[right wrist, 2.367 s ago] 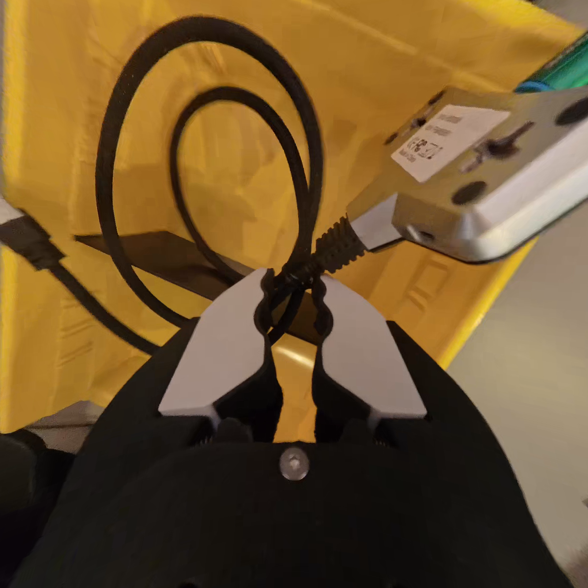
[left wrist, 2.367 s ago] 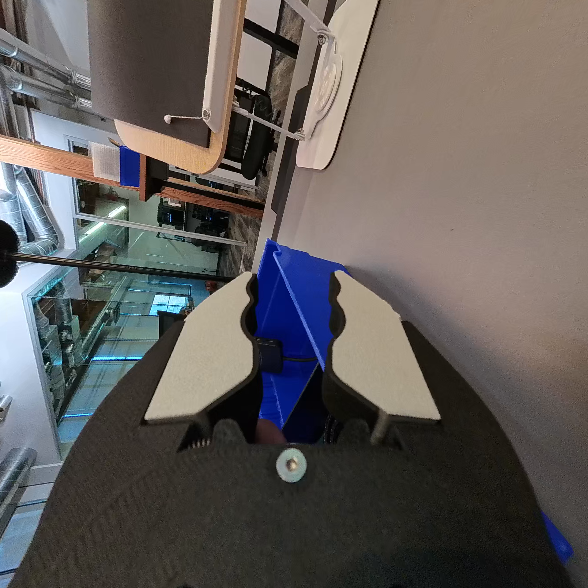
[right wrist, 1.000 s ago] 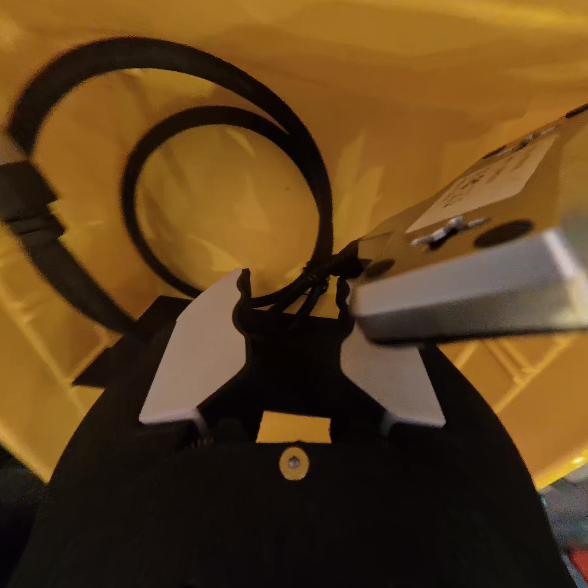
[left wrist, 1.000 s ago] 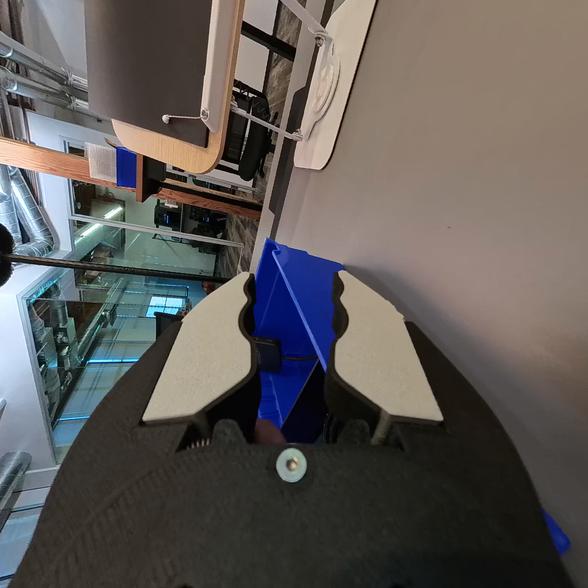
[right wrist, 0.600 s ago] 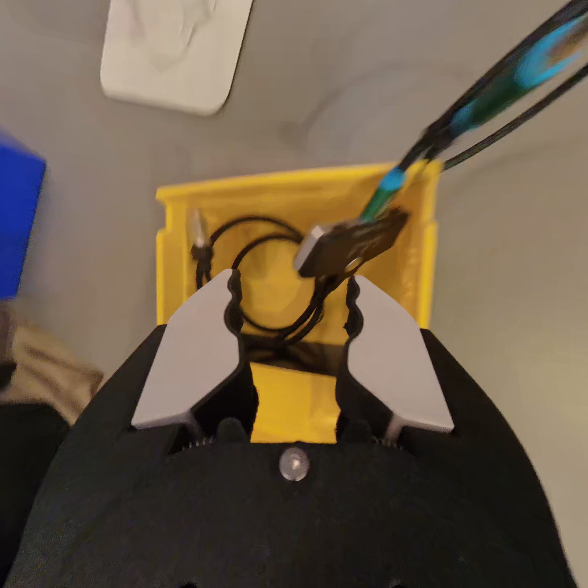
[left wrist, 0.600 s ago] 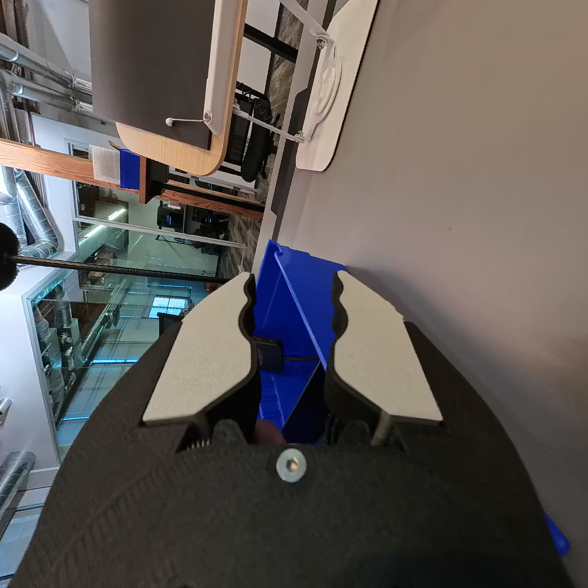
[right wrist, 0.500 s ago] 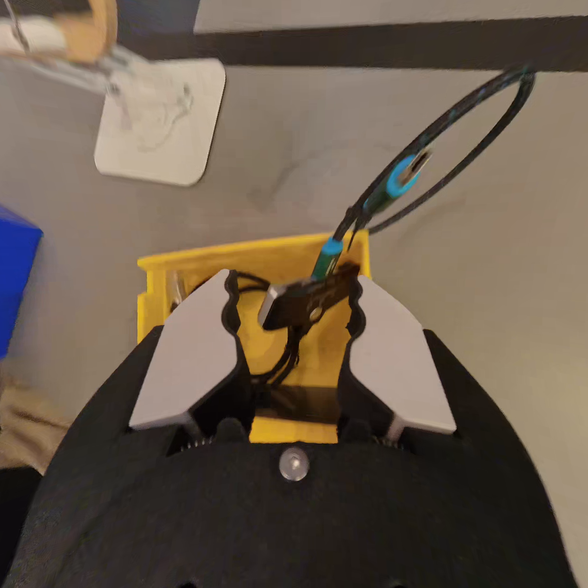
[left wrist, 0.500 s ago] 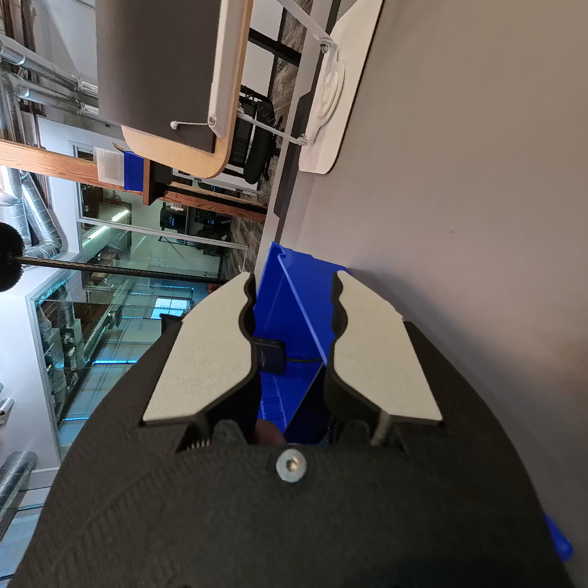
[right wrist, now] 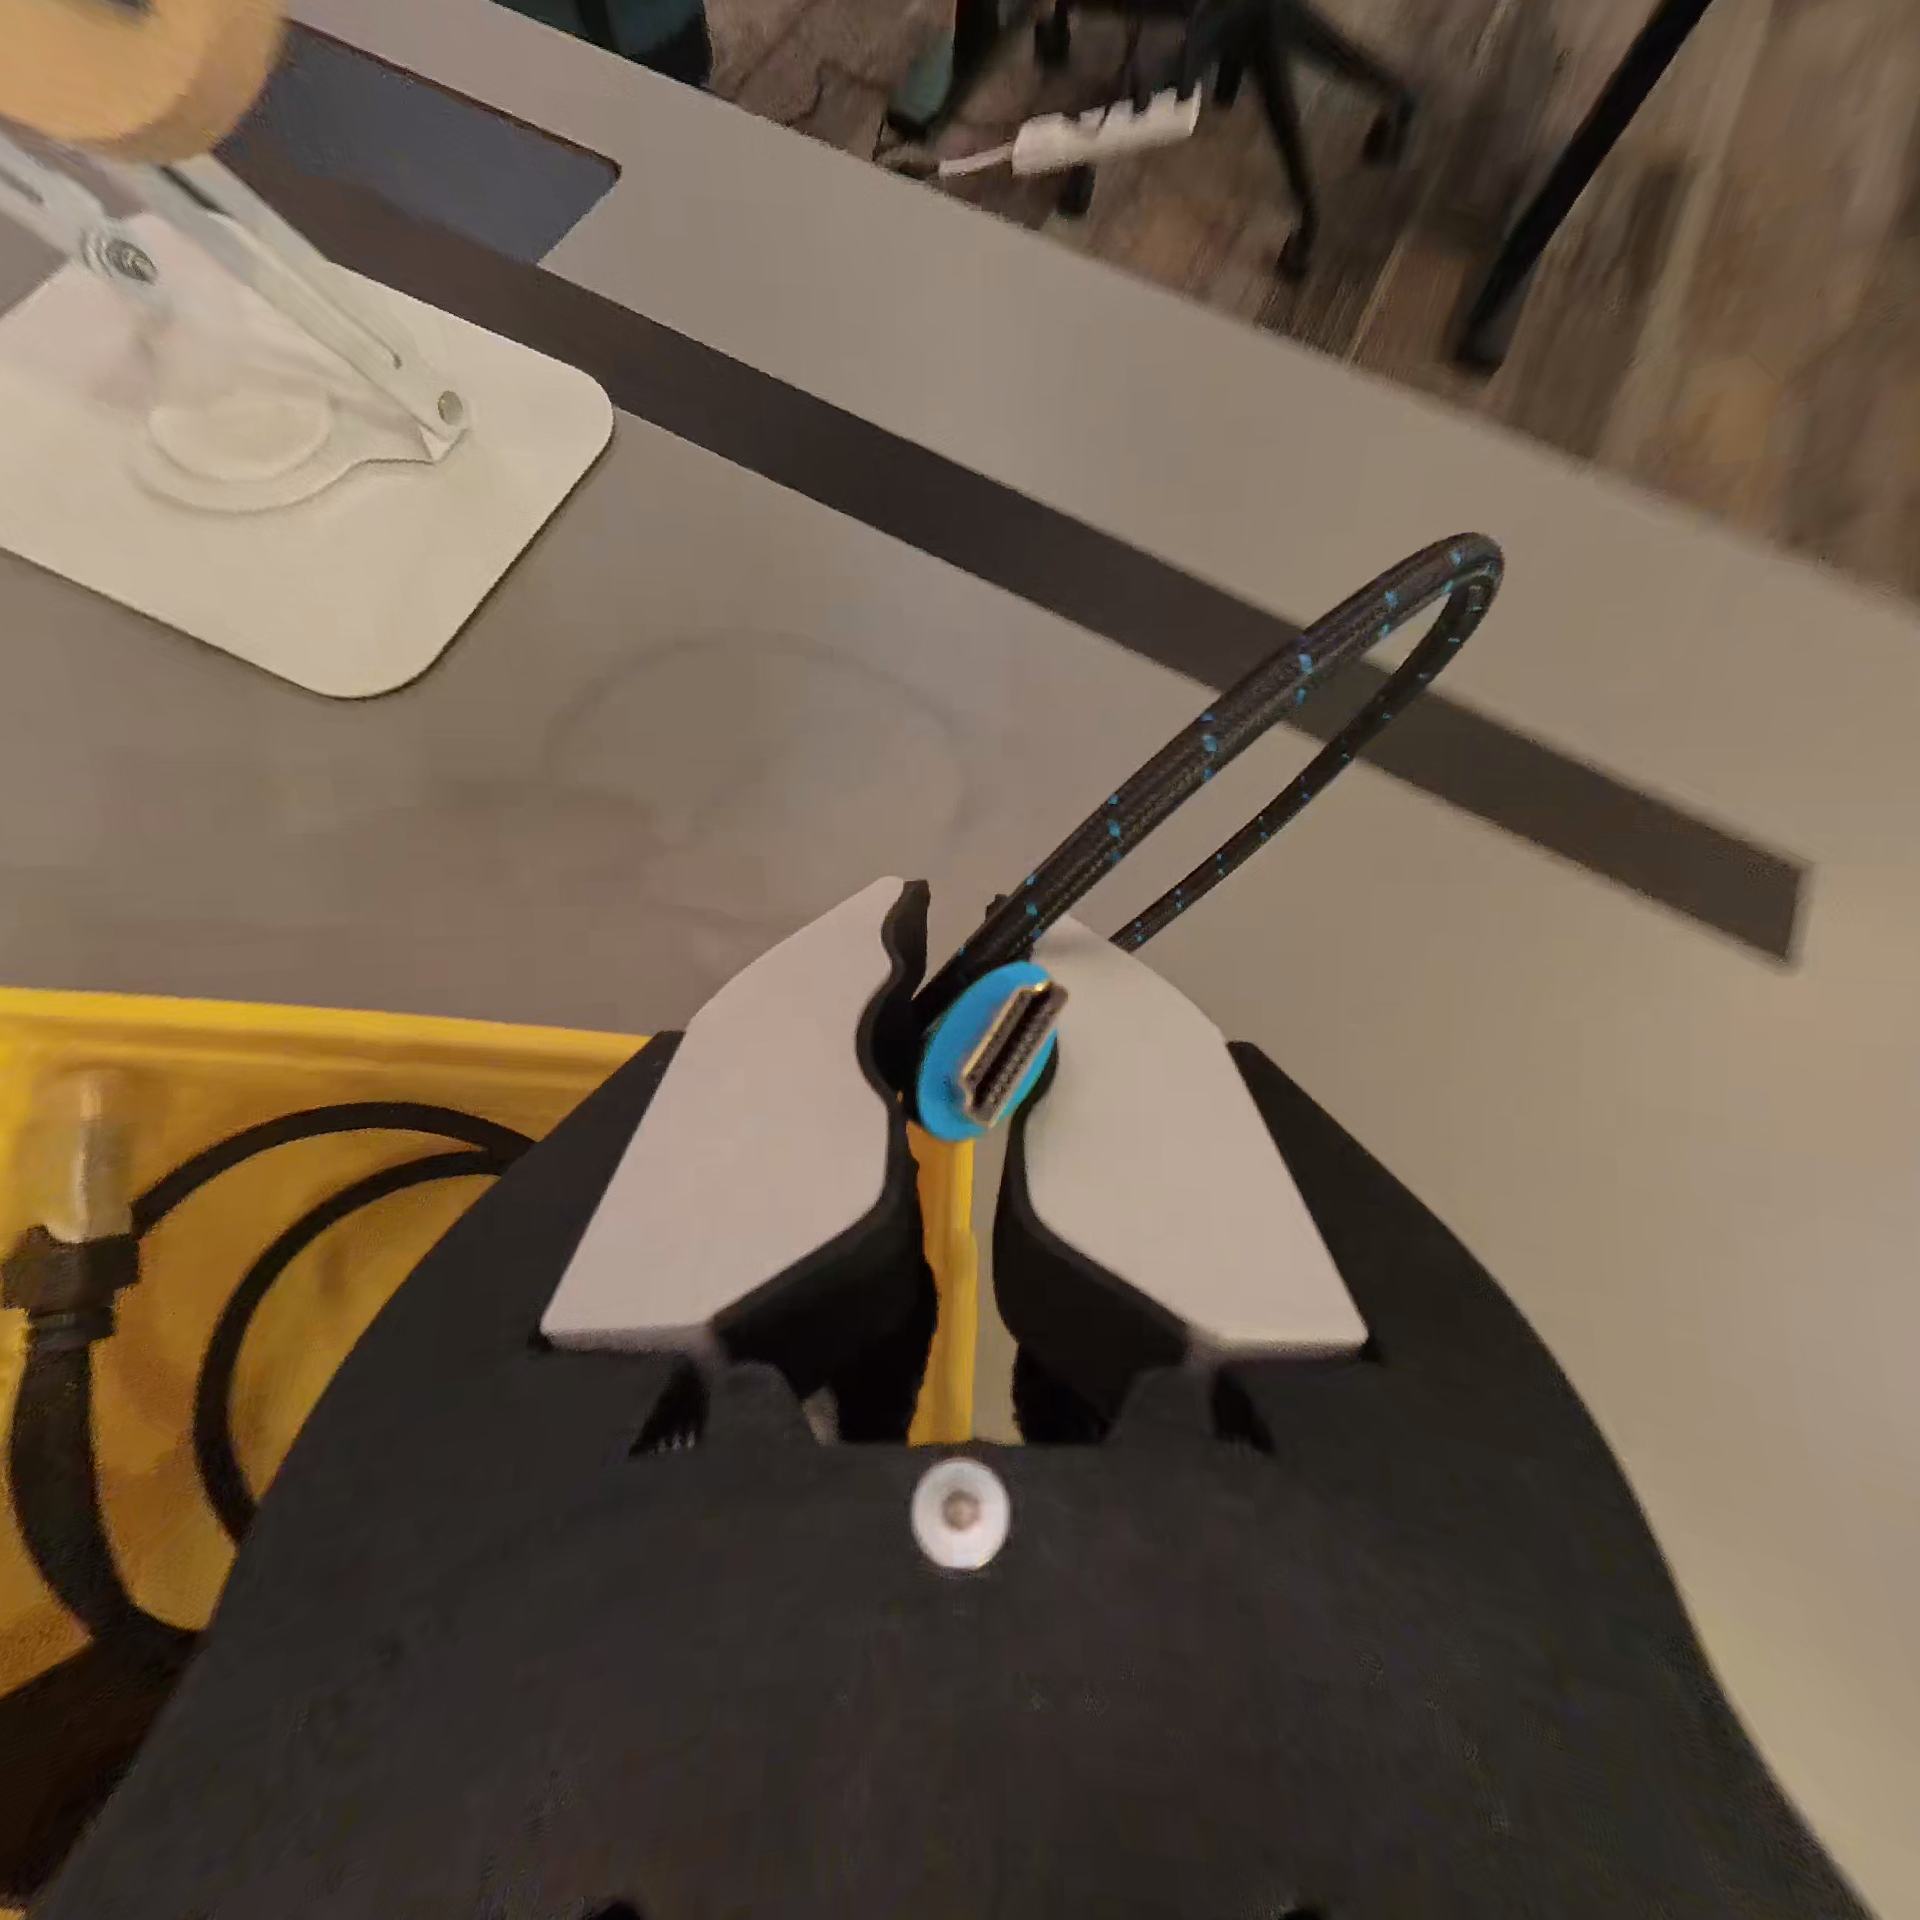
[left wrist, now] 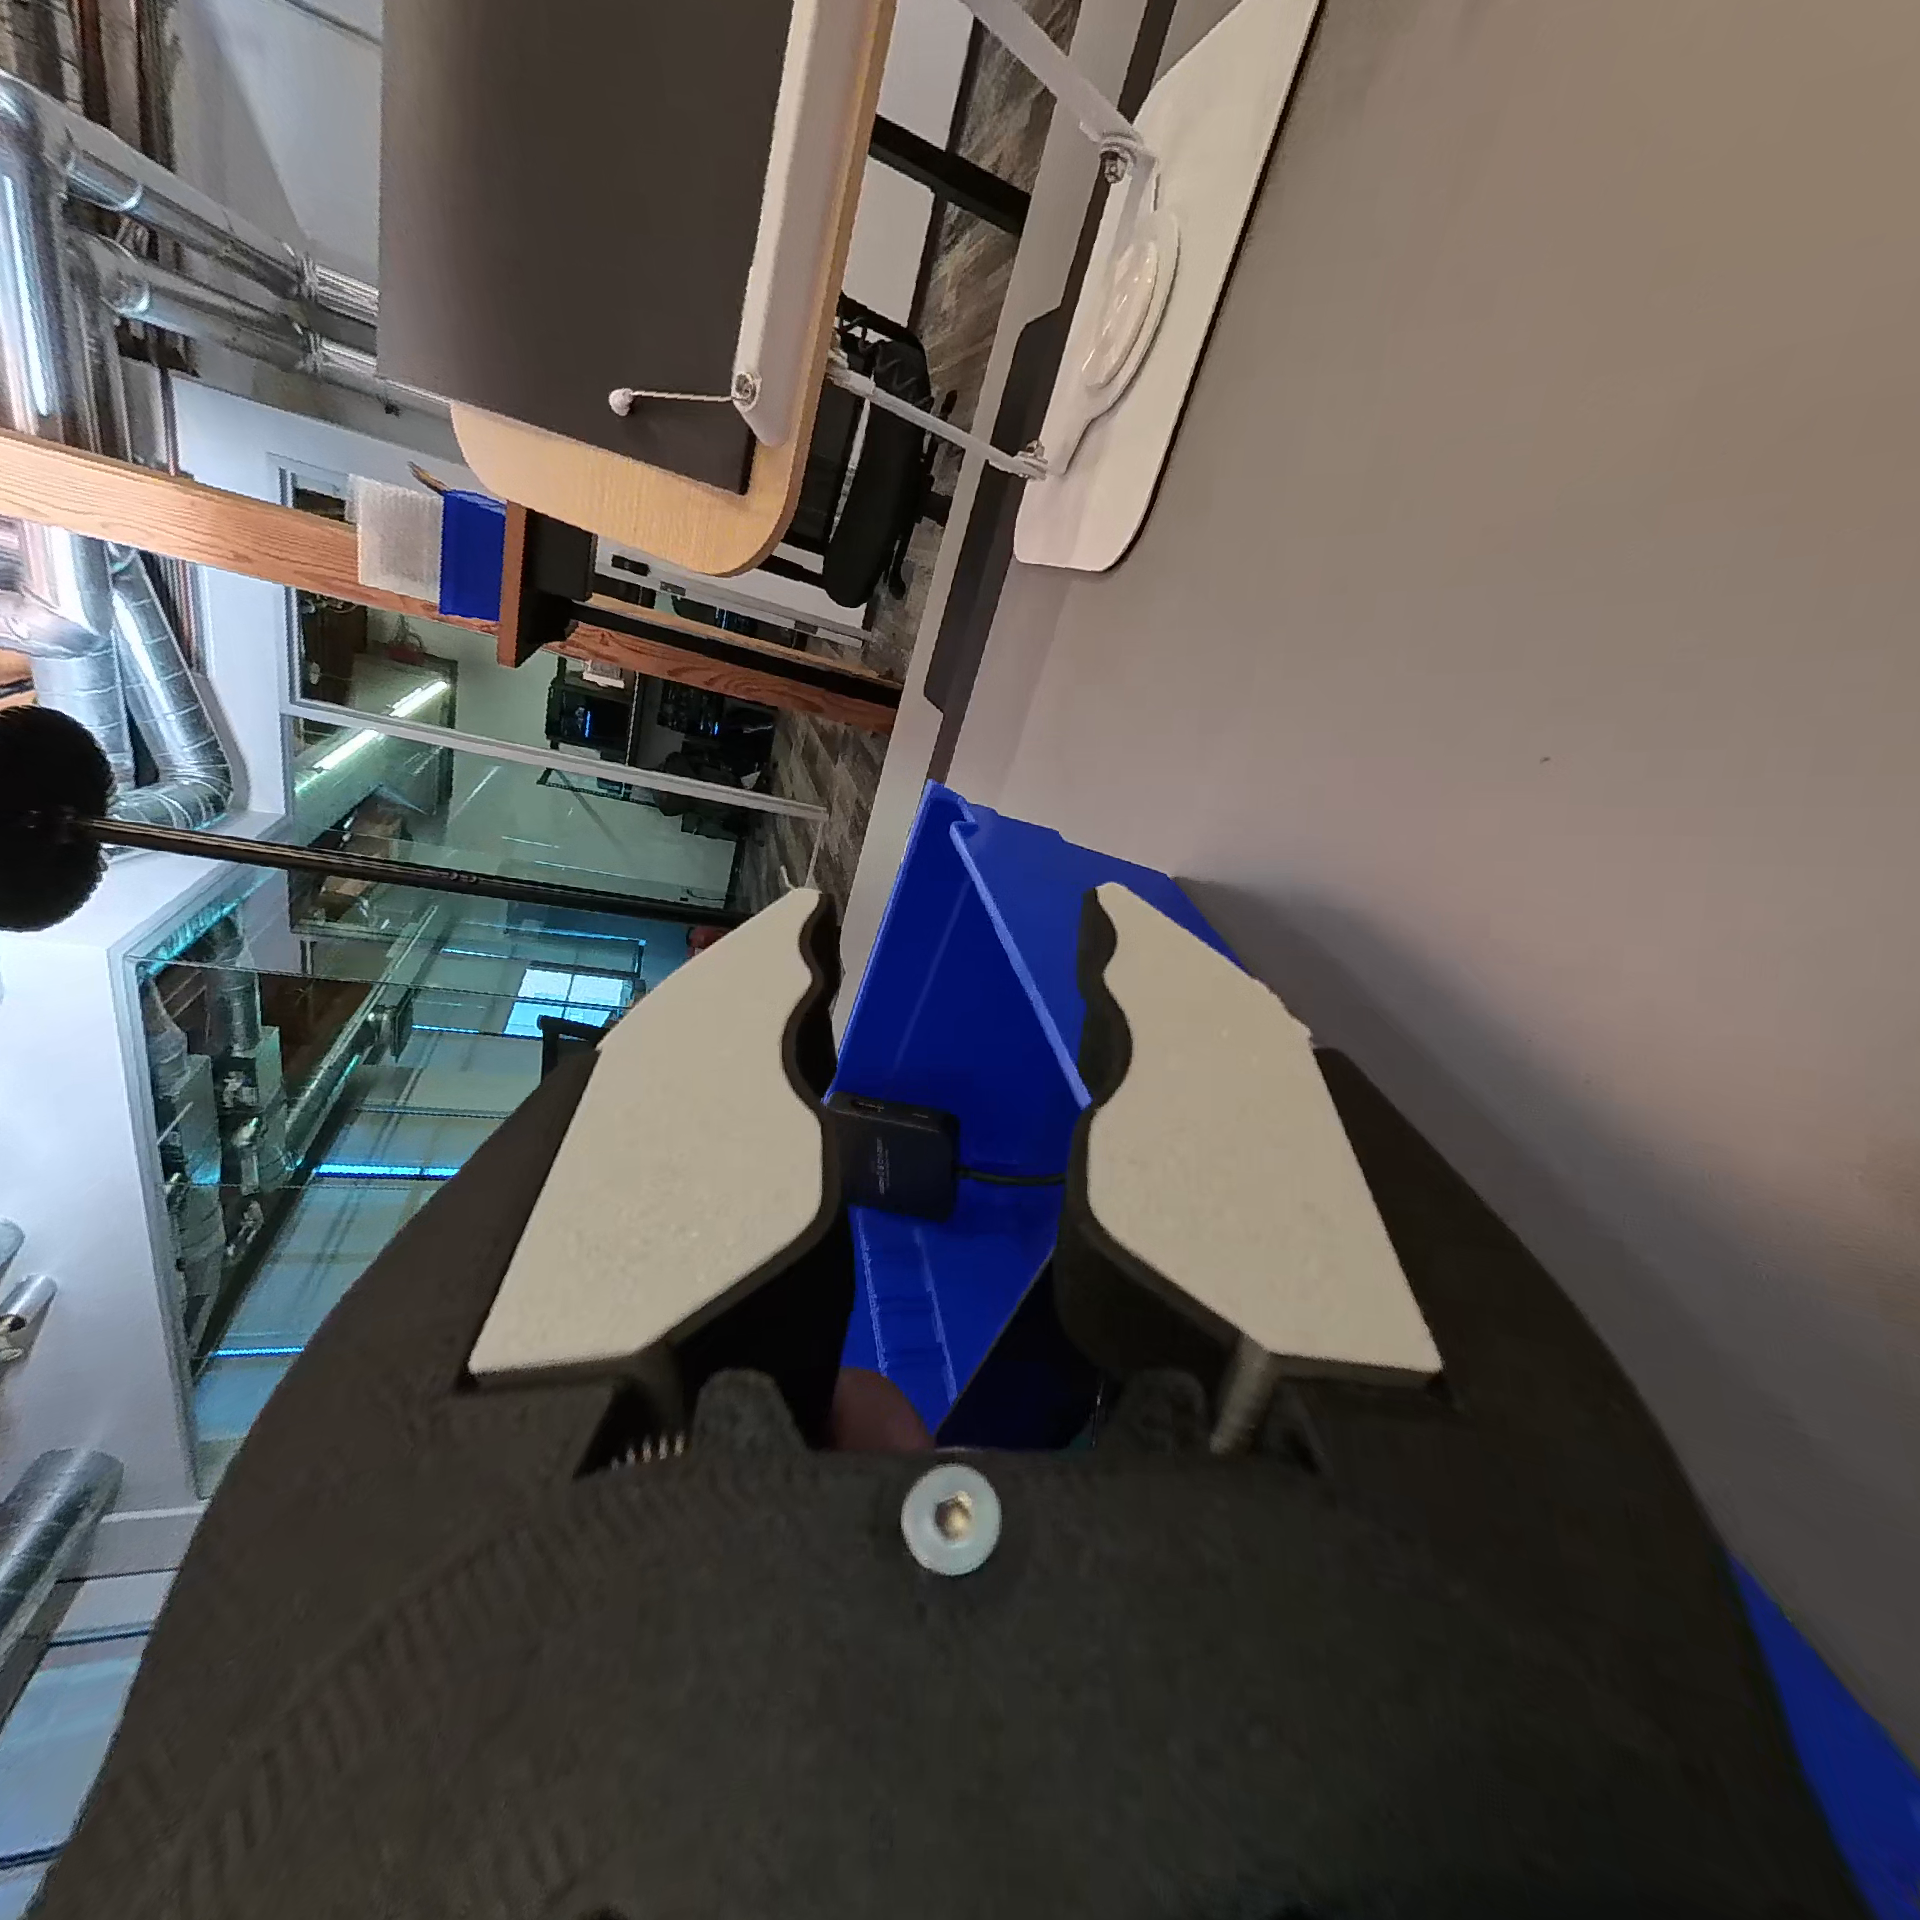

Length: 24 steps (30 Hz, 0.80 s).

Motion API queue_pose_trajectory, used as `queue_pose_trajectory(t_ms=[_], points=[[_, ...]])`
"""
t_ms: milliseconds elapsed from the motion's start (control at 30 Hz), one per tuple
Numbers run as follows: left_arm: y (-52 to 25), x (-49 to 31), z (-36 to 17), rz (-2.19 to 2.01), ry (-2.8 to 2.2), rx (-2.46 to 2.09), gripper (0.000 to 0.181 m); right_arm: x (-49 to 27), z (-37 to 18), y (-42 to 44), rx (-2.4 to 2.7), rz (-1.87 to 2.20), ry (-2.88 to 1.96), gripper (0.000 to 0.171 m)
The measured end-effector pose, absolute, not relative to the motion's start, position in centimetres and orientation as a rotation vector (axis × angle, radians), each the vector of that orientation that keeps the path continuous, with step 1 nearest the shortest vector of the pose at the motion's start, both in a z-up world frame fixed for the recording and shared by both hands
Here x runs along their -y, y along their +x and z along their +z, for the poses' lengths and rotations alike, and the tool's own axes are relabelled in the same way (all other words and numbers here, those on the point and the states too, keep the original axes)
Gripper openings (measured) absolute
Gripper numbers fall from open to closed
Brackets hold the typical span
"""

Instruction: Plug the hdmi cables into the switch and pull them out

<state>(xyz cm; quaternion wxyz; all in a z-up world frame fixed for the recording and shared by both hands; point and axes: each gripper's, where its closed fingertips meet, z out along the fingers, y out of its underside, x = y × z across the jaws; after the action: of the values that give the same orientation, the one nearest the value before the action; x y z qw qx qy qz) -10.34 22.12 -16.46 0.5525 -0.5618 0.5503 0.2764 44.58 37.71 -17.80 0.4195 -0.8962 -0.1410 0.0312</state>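
Right gripper (right wrist: 961,997), earlier splayed over yellow plastic bin (right wrist: 312,1039), now apparently pinches blue-collared braided black HDMI cable (right wrist: 997,1049); left gripper (left wrist: 956,987) unchanged, open, empty.

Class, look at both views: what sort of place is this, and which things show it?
Probably an office or workshop: a grey desk, a monitor stand on it, and exposed ducts beyond.

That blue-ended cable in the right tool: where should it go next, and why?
Probably carry it toward the small black switch in the blue bin. The right tool is shut on the braided cable, its plug free, while the left tool is open.
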Motion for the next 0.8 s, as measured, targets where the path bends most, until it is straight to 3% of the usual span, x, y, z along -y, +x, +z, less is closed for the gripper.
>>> queue_pose_trajectory(t_ms=[233,467,800], points=[[-10.3,-22.0,-16.3,0.664,-1.32,-1.301,0.043,-35.7,-14.7,44.0,0.65,-0.502,-2.091,0.011],[-10.1,-21.9,-16.2,0.68,-1.307,-1.303,0.043,-33.1,-12.5,40.8,0.85,-0.685,-1.898,0.011],[-10.2,-21.9,-16.2,0.695,-1.297,-1.304,0.043,-31.8,-16.7,39.7,0.904,-0.759,-1.927,0.01]])
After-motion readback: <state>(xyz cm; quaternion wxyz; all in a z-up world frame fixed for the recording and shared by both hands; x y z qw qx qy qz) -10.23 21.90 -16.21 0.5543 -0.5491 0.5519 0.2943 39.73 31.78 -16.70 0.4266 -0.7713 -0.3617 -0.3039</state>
